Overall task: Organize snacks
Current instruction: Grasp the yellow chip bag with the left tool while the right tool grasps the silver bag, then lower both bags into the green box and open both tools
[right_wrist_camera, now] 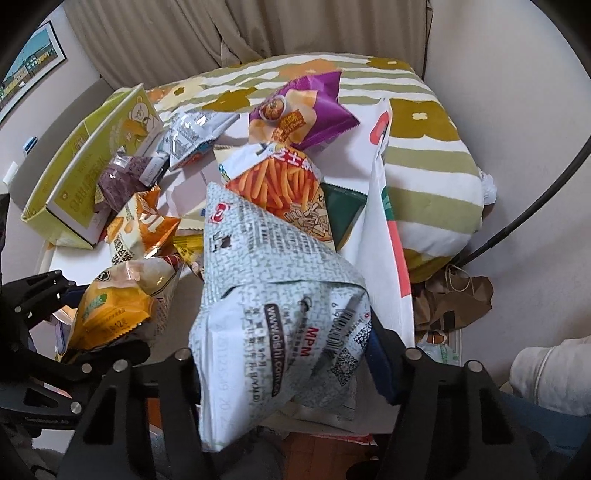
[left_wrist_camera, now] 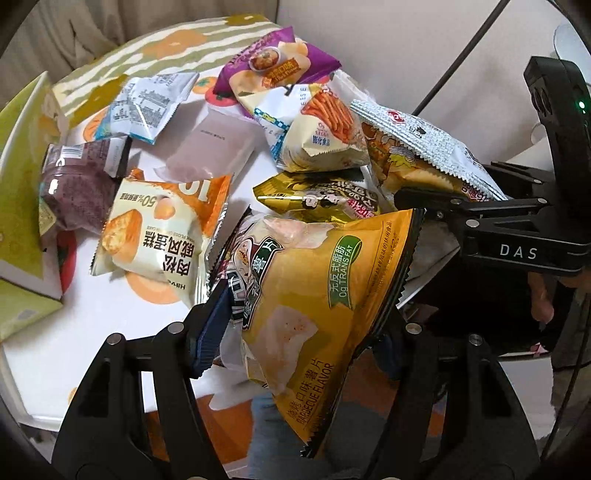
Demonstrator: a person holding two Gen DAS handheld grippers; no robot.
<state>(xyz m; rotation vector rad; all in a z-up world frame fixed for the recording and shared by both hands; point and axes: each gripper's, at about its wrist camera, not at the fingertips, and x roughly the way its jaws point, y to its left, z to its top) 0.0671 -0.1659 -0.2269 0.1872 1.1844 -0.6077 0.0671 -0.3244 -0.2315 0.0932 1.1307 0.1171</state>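
- Left gripper (left_wrist_camera: 295,332): clamped on the yellow barbecue chip bag (left_wrist_camera: 317,306), held above the table (left_wrist_camera: 92,325).
- Right gripper (right_wrist_camera: 284,365): clamped on the white-backed snack bag (right_wrist_camera: 273,314), also lifted.
- Green box (right_wrist_camera: 74,177): beside the pile at the table's left edge; contents not visible.
- Progress: early; most packets, including the purple bag (left_wrist_camera: 273,62), lie loose on the table.

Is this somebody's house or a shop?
Probably a home room: curtains hang behind a flowery cushion, a framed picture is on the wall, and snack bags cover a white table.
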